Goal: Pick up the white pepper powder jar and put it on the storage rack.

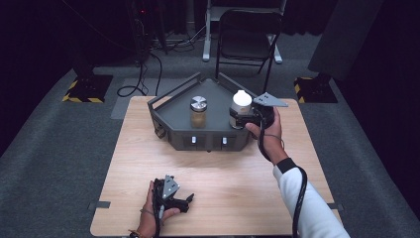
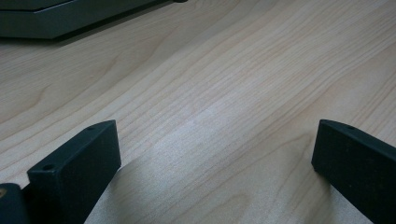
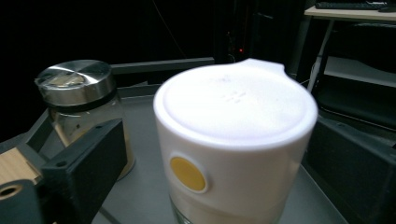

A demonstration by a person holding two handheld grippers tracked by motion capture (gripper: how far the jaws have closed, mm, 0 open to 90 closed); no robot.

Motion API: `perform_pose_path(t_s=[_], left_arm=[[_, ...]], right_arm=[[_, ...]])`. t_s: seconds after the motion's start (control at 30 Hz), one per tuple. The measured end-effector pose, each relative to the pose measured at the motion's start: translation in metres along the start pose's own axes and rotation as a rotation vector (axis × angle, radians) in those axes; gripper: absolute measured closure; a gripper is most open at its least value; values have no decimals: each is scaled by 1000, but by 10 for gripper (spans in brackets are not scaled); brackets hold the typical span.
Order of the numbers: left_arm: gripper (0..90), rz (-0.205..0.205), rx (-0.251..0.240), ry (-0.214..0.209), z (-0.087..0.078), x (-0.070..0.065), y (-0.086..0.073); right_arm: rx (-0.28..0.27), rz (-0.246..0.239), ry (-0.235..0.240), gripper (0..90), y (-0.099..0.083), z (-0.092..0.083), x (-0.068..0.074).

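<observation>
One grey tray [image 1: 168, 116] on one wooden table [image 1: 213, 188], two jars inside, right gripper [image 1: 236, 119] jaws flanking white-lidded jar [image 3: 236, 140], grip unclear, steel-lidded jar [image 1: 198, 111] beside, left gripper [image 1: 188, 201] wide, empty.

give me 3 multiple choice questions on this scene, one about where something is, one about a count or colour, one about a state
1. Where does the white-lidded jar stand?
A. in the grey tray
B. on the bare table
C. on the chair

2. How many jars are in the tray?
A. one
B. two
C. four

3. How is the left gripper?
A. shut on a jar
B. shut on a cloth
C. open, nothing between the jaws

Answers:
1. A: the high view shows it at the tray's right side, with the right gripper around it.
2. B: the white-lidded jar and a metal-lidded jar stand there.
3. C: the left gripper view shows its jaws wide apart over bare table.
</observation>
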State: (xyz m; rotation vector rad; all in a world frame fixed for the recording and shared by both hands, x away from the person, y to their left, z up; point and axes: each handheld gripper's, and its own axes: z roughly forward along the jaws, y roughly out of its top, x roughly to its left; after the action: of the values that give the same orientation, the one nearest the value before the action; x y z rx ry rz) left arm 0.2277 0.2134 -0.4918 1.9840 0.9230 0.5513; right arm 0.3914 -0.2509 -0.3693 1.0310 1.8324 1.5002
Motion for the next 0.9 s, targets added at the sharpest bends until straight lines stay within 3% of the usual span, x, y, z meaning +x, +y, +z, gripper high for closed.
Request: perform_pose_path(t_s=[0.07, 0.1, 0.13, 0.37, 0.4, 0.47, 0.63, 0.9], left_arm=[[10, -4, 3, -2, 0, 1, 1], [10, -4, 3, -1, 0, 1, 0], [10, -2, 4, -2, 0, 1, 1], [10, -9, 3, 0, 0, 0, 0], [10, -9, 3, 1, 0, 0, 0], [10, -10, 3, 0, 0, 1, 1], [10, -10, 2, 1, 0, 0, 0], [10, -9, 3, 1, 0, 0, 0]], right_arm=[[0, 0, 0, 113, 0, 0, 0], [44, -87, 35, 36, 29, -18, -2], [42, -91, 31, 36, 31, -20, -1], [63, -94, 41, 28, 49, -35, -2], [62, -89, 61, 26, 51, -37, -5], [67, -105, 48, 21, 55, -42, -3], [54, -92, 64, 21, 56, -53, -7], [38, -92, 51, 21, 52, -70, -12]])
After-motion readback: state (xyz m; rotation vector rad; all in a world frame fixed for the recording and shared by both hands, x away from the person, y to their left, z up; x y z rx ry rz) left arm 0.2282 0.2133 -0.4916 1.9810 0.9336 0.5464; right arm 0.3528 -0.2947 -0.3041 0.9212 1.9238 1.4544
